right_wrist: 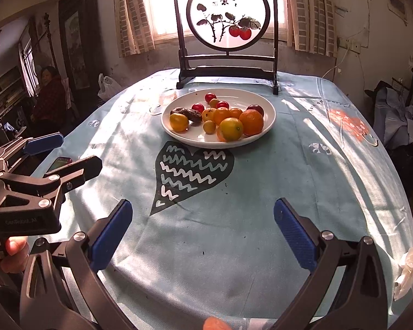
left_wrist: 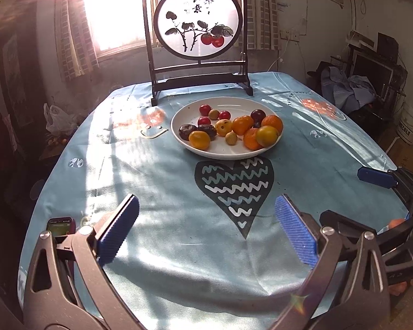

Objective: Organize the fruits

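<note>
A white plate (left_wrist: 223, 152) holds several mixed fruits: oranges (left_wrist: 272, 123), yellow-green citrus (left_wrist: 267, 135), red cherry tomatoes (left_wrist: 205, 109) and dark wrinkled fruits (left_wrist: 186, 132). It stands on the blue tablecloth past a dark heart print. The plate also shows in the right wrist view (right_wrist: 267, 115). My left gripper (left_wrist: 206, 229) is open and empty, low over the near table. My right gripper (right_wrist: 203, 233) is open and empty, also near the front edge. Each gripper shows at the side of the other's view.
A dark wooden stand with a round painted screen (left_wrist: 198, 22) stands behind the plate. A phone (left_wrist: 61, 227) lies at the table's left edge. A crumpled white tissue (right_wrist: 409, 268) lies at the right edge. A person (right_wrist: 51, 93) sits far left.
</note>
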Available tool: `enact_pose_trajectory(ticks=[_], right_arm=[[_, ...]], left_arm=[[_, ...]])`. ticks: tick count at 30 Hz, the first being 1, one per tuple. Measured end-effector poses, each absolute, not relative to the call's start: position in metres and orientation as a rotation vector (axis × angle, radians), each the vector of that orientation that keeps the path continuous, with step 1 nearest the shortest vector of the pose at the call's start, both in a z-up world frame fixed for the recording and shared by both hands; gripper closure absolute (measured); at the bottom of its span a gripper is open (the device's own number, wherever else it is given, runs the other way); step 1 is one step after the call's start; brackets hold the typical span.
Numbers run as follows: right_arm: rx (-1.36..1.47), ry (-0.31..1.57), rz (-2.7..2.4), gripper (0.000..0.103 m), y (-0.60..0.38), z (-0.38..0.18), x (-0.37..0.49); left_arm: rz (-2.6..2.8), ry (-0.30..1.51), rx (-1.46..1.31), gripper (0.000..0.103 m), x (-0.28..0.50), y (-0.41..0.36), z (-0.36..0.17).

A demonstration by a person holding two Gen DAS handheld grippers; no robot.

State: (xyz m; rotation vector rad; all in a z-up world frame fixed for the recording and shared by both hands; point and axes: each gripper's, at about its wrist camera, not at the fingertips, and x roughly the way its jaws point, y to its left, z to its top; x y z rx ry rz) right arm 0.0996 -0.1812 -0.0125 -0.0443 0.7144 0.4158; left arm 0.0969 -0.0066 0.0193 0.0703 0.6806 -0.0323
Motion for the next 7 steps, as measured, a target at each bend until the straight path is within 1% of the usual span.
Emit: enact_pose_trajectory(ticks=[7], right_arm=[[-0.043,0.712,0.403,0.001,-0.1834,-0.0119,0.1006]], left_arm=[[-0.013,0.692,0.034,0.002,0.0997,0.0012,0.0151]])
